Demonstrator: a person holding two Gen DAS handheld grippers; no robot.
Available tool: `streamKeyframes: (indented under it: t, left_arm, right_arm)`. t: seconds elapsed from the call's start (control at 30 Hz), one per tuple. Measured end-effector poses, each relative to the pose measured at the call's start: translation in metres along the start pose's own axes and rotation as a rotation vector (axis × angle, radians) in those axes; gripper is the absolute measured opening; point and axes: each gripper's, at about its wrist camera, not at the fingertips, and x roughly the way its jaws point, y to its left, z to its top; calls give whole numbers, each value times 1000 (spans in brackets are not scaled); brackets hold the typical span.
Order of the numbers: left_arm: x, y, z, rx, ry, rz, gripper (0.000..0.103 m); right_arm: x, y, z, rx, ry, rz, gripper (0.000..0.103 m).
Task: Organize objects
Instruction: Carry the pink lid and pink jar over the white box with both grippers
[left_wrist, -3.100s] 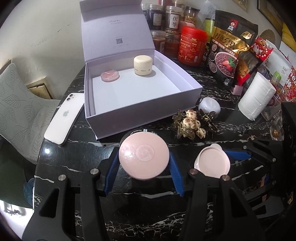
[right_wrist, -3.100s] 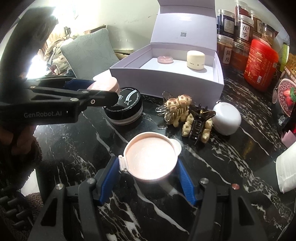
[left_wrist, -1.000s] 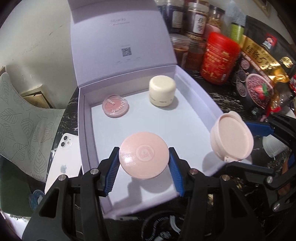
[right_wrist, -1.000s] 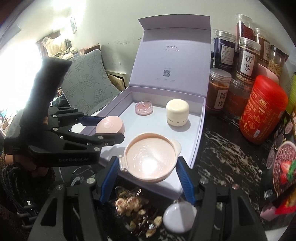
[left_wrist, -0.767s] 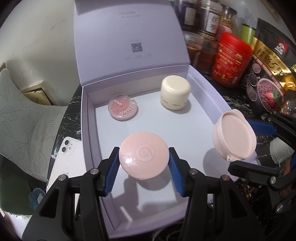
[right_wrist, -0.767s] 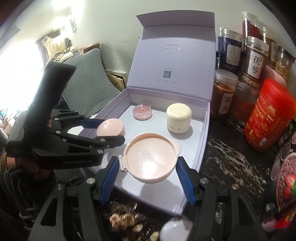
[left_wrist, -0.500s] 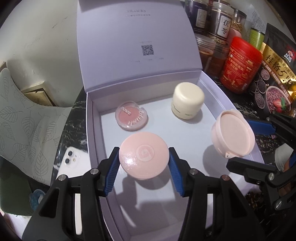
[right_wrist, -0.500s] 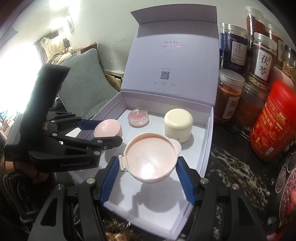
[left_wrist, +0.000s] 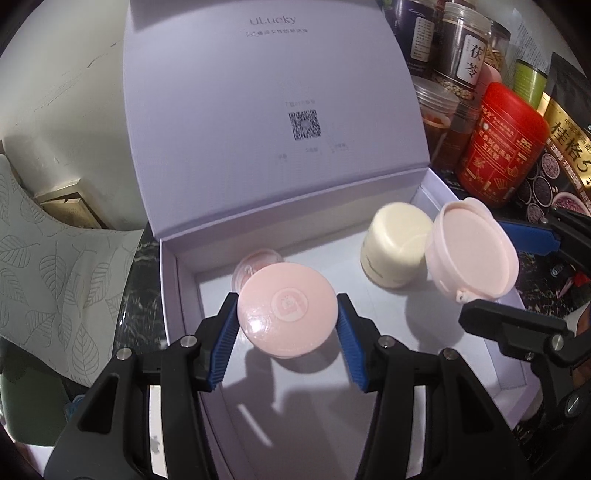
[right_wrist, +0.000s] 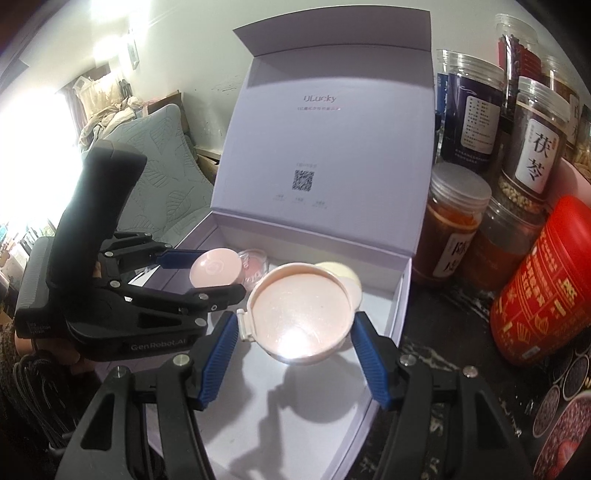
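An open lavender gift box (left_wrist: 173, 280) stands with its lid upright. My left gripper (left_wrist: 287, 314) is shut on a flat round pink compact (left_wrist: 287, 308) and hangs over the box floor near the back left. Behind the compact, a small clear blush pot (left_wrist: 255, 263) is half hidden. My right gripper (right_wrist: 297, 326) is shut on a round pink case with a white clasp (right_wrist: 301, 310), held over the box's right half. The case partly covers a cream jar (left_wrist: 393, 243) on the box floor. In the right wrist view the left gripper (right_wrist: 214, 275) is at the left with its compact.
Several clear jars (right_wrist: 532, 155) and a red canister (right_wrist: 543, 295) stand close along the box's right side, with a snack bag (left_wrist: 565, 158) beyond. A leaf-pattern cushion (left_wrist: 48, 280) lies to the left. The black marble table (right_wrist: 443, 332) shows beside the box.
Both grippers have moved forward over the box toward its back wall, each still holding its pink item. The compact now covers part of the blush pot, and the case covers part of the cream jar.
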Motion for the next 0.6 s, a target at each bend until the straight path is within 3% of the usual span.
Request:
streamKeyframes:
  t: [0.3, 0.6]
  left_arm:
    - [13, 8, 13, -16, 18, 6, 50]
    - [24, 14, 19, -43, 69, -36, 50]
  right_arm:
    - [14, -10, 19, 21, -3, -12, 64]
    - [35, -16, 27, 28, 20, -24, 64]
